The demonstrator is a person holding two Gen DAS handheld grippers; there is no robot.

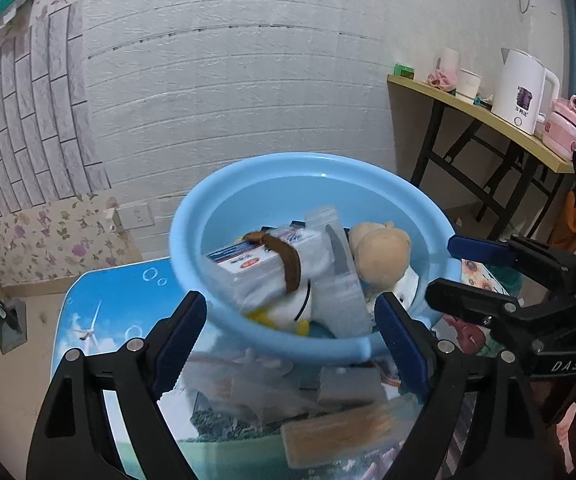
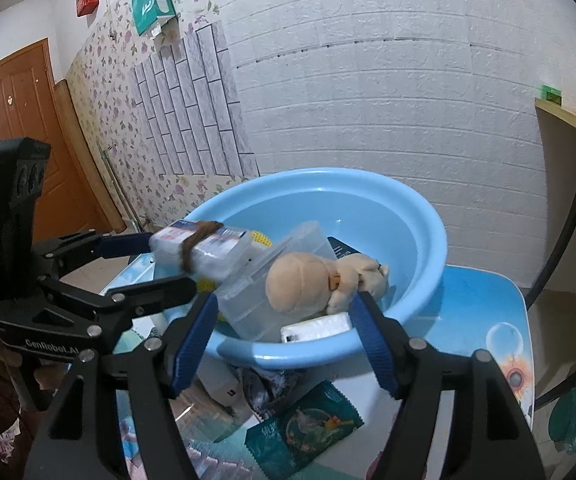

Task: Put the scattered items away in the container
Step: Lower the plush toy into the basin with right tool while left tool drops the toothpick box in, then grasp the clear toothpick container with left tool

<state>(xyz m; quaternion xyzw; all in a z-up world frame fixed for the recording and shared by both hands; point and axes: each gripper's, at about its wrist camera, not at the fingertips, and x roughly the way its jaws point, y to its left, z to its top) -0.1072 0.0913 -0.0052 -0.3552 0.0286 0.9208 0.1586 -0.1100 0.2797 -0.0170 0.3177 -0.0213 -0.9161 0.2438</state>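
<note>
A light blue basin (image 1: 191, 216) (image 2: 428, 216) stands on a small table with a printed blue top (image 1: 99, 300) (image 2: 484, 308). In it lie a beige plush toy (image 1: 380, 252) (image 2: 308, 284), a clear plastic box (image 1: 340, 300) (image 2: 271, 280), a tissue pack with a brown band (image 1: 263, 260) (image 2: 203, 248) and a white pack (image 2: 316, 328). My left gripper (image 1: 292, 340) is open and empty at the basin's near rim. My right gripper (image 2: 283, 340) is open and empty at the near rim too. Loose items lie before the basin: a wooden block (image 1: 340, 432), a grey item (image 1: 352, 384), a green packet (image 2: 308, 424).
A side table (image 1: 480, 116) at the right holds a white kettle (image 1: 520, 88), a pink pot (image 1: 564, 124) and cups. A white brick wall stands behind. A brown door (image 2: 11, 120) is at the left. A dustpan (image 1: 7, 320) leans on the floor.
</note>
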